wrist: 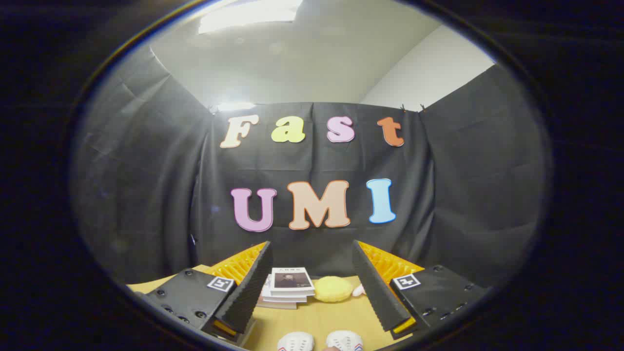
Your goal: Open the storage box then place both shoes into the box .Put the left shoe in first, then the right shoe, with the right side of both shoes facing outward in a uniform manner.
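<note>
Here the tongs hang wide open, holding nothing. The two shoes sit side by side on the table right under them, likely ready for picking up.

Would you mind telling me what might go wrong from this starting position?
1. The shoes lie low between the open fingers, with just their tips in sight, so left and right could be mixed up.
2. The storage box is not in sight here, so opening it first needs a search; a sweeping turn could knock the books or the yellow toy just beyond the fingers.
3. The two shoes sit close together, so grasping one may nudge the other.
</note>
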{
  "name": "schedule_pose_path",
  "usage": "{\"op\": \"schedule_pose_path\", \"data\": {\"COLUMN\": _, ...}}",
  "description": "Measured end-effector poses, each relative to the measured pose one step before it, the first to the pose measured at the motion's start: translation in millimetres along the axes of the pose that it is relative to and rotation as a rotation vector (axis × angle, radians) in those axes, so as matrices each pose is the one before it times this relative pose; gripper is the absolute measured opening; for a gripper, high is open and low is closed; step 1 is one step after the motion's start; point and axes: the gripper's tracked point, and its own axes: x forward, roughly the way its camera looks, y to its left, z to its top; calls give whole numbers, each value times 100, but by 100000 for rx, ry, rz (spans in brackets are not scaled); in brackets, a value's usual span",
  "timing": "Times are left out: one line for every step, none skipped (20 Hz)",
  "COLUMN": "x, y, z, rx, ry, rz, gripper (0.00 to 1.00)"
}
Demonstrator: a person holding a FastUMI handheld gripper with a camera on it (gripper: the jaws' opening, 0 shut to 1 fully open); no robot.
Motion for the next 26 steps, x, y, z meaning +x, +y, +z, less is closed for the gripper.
{"op": "schedule_pose_path", "data": {"x": -103, "y": 191, "z": -192, "rx": -116, "ry": 118, "rz": 745, "gripper": 100}}
{"op": "schedule_pose_path", "data": {"x": -34, "y": 146, "z": -112, "rx": -576, "ry": 527, "rz": 473, "gripper": 100}}
{"op": "schedule_pose_path", "data": {"x": -136, "y": 202, "z": -110, "rx": -270, "ry": 284, "rz": 663, "gripper": 100}}
{"op": "schedule_pose_path", "data": {"x": -49, "y": 214, "z": 127, "rx": 96, "ry": -111, "rz": 584, "gripper": 100}}
{"op": "schedule_pose_path", "data": {"x": 138, "y": 52, "z": 154, "rx": 537, "ry": -220, "rz": 174, "gripper": 100}}
{"op": "schedule_pose_path", "data": {"x": 76, "y": 85, "z": 145, "rx": 745, "ry": -68, "rz": 348, "gripper": 100}}
{"op": "schedule_pose_path", "data": {"x": 51, "y": 7, "z": 0, "rx": 677, "ry": -117, "rz": 290, "gripper": 100}}
{"op": "schedule_pose_path", "data": {"x": 102, "y": -10, "z": 69, "rx": 192, "ry": -149, "rz": 318, "gripper": 100}}
{"op": "schedule_pose_path", "data": {"x": -59, "y": -74, "z": 31, "rx": -47, "ry": -3, "rz": -2, "gripper": 100}}
{"op": "schedule_pose_path", "data": {"x": -2, "y": -71, "z": -4, "rx": -13, "ry": 81, "rz": 138, "gripper": 100}}
{"op": "schedule_pose_path", "data": {"x": 6, "y": 100, "z": -5, "rx": -80, "ry": 73, "rz": 324, "gripper": 100}}
{"op": "schedule_pose_path", "data": {"x": 18, "y": 53, "z": -60, "rx": -282, "ry": 172, "rz": 405, "gripper": 100}}
{"op": "schedule_pose_path", "data": {"x": -7, "y": 10, "z": -125, "rx": -519, "ry": 281, "rz": 516, "gripper": 100}}
{"op": "schedule_pose_path", "data": {"x": -101, "y": 75, "z": -35, "rx": -537, "ry": 142, "rz": 420, "gripper": 100}}
{"op": "schedule_pose_path", "data": {"x": 37, "y": 21, "z": -51, "rx": -544, "ry": 111, "rz": 272, "gripper": 100}}
{"op": "schedule_pose_path", "data": {"x": 9, "y": 29, "z": -2, "rx": -203, "ry": 31, "rz": 420, "gripper": 100}}
{"op": "schedule_pose_path", "data": {"x": -29, "y": 54, "z": 9, "rx": -46, "ry": 140, "rz": 271, "gripper": 100}}
{"op": "schedule_pose_path", "data": {"x": -12, "y": -31, "z": -50, "rx": 147, "ry": 81, "rz": 186, "gripper": 100}}
{"op": "schedule_pose_path", "data": {"x": -8, "y": 19, "z": -38, "rx": 102, "ry": 37, "rz": 238, "gripper": 100}}
{"op": "schedule_pose_path", "data": {"x": 11, "y": -50, "z": -65, "rx": -2, "ry": 213, "rz": 72, "gripper": 100}}
{"op": "schedule_pose_path", "data": {"x": 67, "y": -216, "z": -290, "rx": -125, "ry": 590, "rz": -100, "gripper": 100}}
{"op": "schedule_pose_path", "data": {"x": 22, "y": -32, "z": -218, "rx": 395, "ry": 958, "rz": 137, "gripper": 100}}
{"op": "schedule_pose_path", "data": {"x": -11, "y": 126, "z": -565, "rx": 1302, "ry": 1539, "rz": 429, "gripper": 100}}
{"op": "schedule_pose_path", "data": {"x": -8, "y": 78, "z": -425, "rx": 1556, "ry": 1570, "rz": 361, "gripper": 100}}
{"op": "schedule_pose_path", "data": {"x": 120, "y": 74, "z": -540, "rx": 2114, "ry": 1869, "rz": 635, "gripper": 100}}
{"op": "schedule_pose_path", "data": {"x": 6, "y": 214, "z": -601, "rx": 2274, "ry": 2178, "rz": 868, "gripper": 100}}
